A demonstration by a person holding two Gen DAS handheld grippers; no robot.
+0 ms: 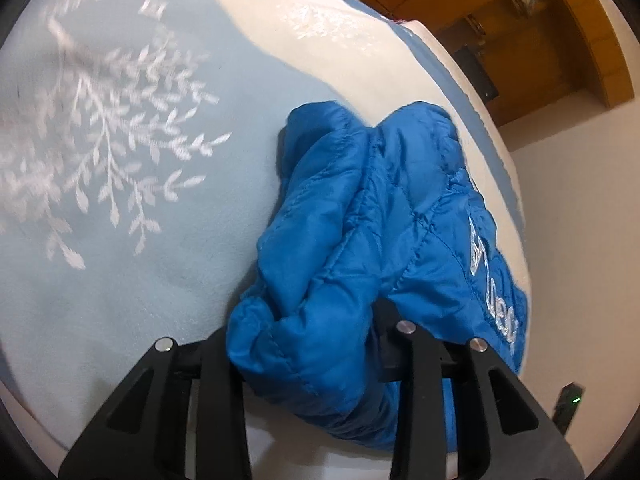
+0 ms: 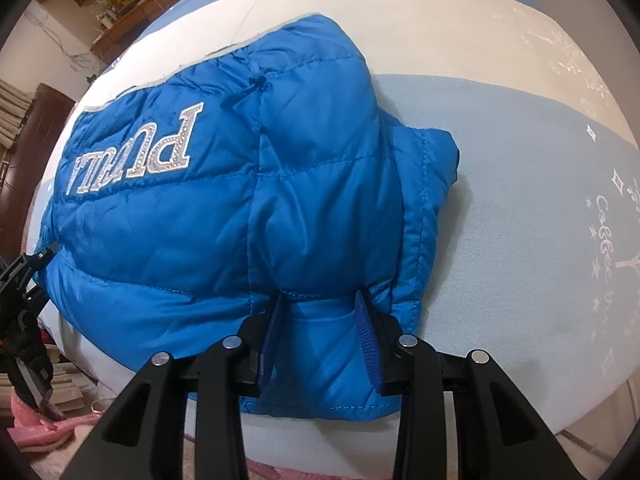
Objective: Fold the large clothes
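Observation:
A blue quilted puffer jacket (image 2: 224,208) with silver letters lies bunched on a bed with a pale blue and cream cover (image 2: 520,160). My right gripper (image 2: 320,312) has its blue-padded fingers (image 2: 366,332) partly apart, with the jacket's near hem between them. In the left wrist view the jacket (image 1: 352,248) is a crumpled heap. My left gripper (image 1: 304,344) has a thick fold of the jacket between its fingers, which hides the tips. The left gripper also shows at the left edge of the right wrist view (image 2: 24,280).
The bed cover (image 1: 120,160) has white leaf embroidery. Wooden cabinets (image 1: 540,40) stand beyond the bed. A dark wooden unit (image 2: 28,152) and pink cloth on the floor (image 2: 40,428) are at the left.

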